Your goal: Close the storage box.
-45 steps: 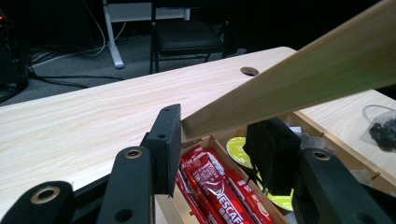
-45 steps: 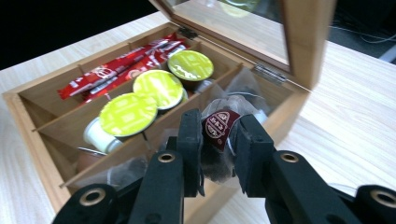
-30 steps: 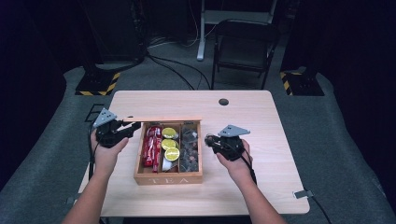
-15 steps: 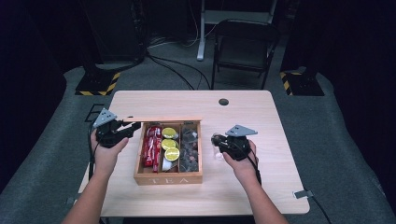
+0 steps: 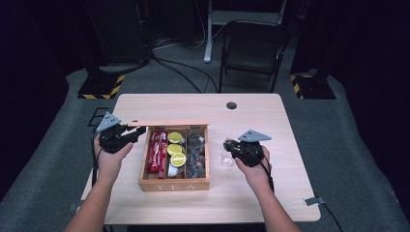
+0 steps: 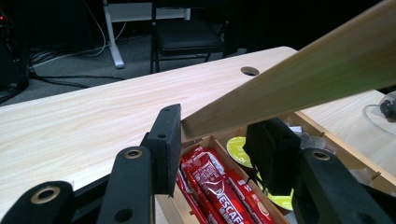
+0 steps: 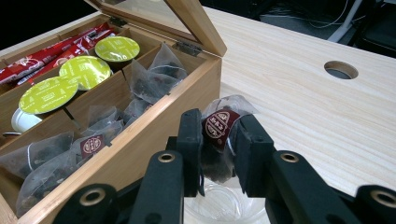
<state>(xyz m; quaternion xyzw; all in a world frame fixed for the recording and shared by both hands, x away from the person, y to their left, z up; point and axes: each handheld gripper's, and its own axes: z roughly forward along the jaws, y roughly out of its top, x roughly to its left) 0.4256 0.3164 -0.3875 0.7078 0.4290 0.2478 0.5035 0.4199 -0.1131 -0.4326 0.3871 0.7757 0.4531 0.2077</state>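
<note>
wooden box [image 5: 174,184]: red sachets [image 5: 157,150], green-lidded pods [image 5: 177,159], tea bags | left gripper [image 6: 212,140] clamps lid [image 6: 299,79] | right gripper [image 7: 219,144] pinches tea bag [image 7: 219,126] over seemingly a clear cup [image 7: 224,205]

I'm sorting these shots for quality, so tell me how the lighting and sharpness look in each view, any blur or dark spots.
High view: soft and low in detail, table lit, surroundings nearly black. Left gripper view: the lid held up close is blurred, while the red packets read fairly sharp. Right gripper view: tea bag label crisp between the jaws, the glass cup below dim and hazy.
</note>
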